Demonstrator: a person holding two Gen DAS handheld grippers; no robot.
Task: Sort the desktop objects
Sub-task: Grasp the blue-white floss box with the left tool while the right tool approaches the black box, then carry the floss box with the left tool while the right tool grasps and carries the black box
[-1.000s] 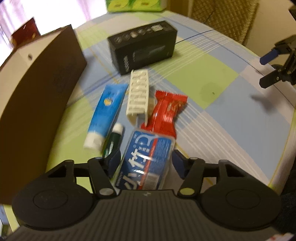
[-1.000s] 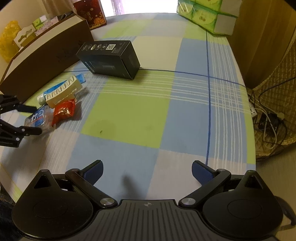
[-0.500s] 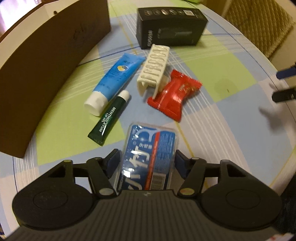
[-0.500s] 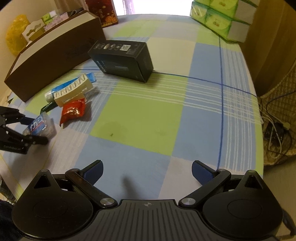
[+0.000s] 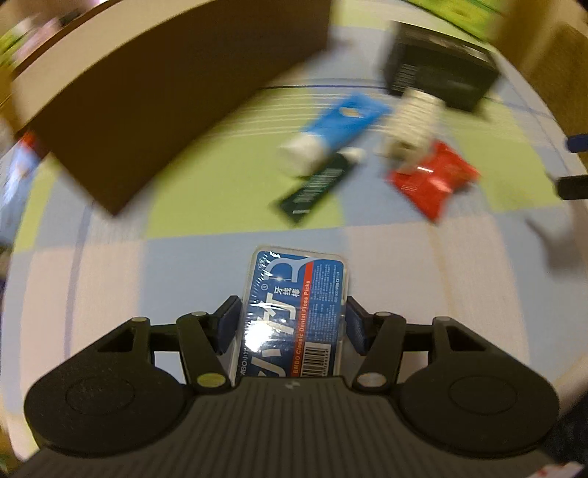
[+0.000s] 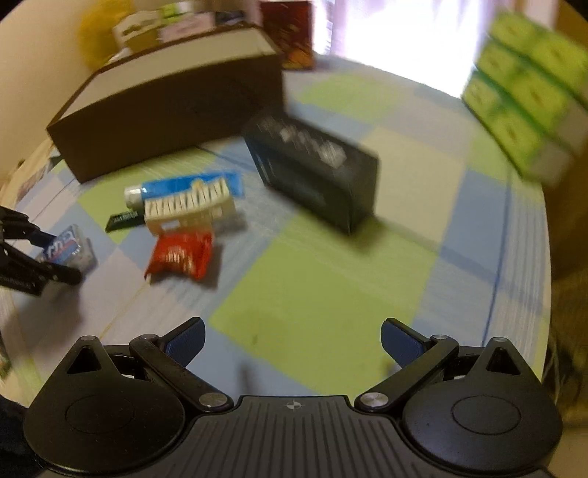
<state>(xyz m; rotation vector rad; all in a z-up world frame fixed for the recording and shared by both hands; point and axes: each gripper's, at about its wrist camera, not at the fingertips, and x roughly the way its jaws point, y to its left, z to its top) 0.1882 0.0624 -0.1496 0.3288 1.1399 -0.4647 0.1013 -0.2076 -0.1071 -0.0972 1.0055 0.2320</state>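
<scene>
My left gripper [image 5: 292, 323] is shut on a clear box of dental floss picks [image 5: 294, 312] with a blue label, held a little above the checked tablecloth. Beyond it lie a blue tube [image 5: 334, 128], a dark green tube [image 5: 319, 187], a white ribbed holder [image 5: 411, 125] and a red snack packet [image 5: 433, 180]. A long brown box [image 5: 176, 95] stands at the left and a black carton [image 5: 437, 77] at the back. My right gripper [image 6: 292, 340] is open and empty over a green square; its view shows the floss box [image 6: 68, 248] in the left gripper at far left.
Green tissue packs [image 6: 529, 95] are stacked at the back right of the table. A red carton [image 6: 290, 33] stands behind the brown box [image 6: 172, 106]. The right gripper's tips [image 5: 573, 165] show at the right edge of the left wrist view.
The left gripper has closed on the floss box and drawn it back and left, away from the other items. The right gripper has moved forward toward the pile, still open.
</scene>
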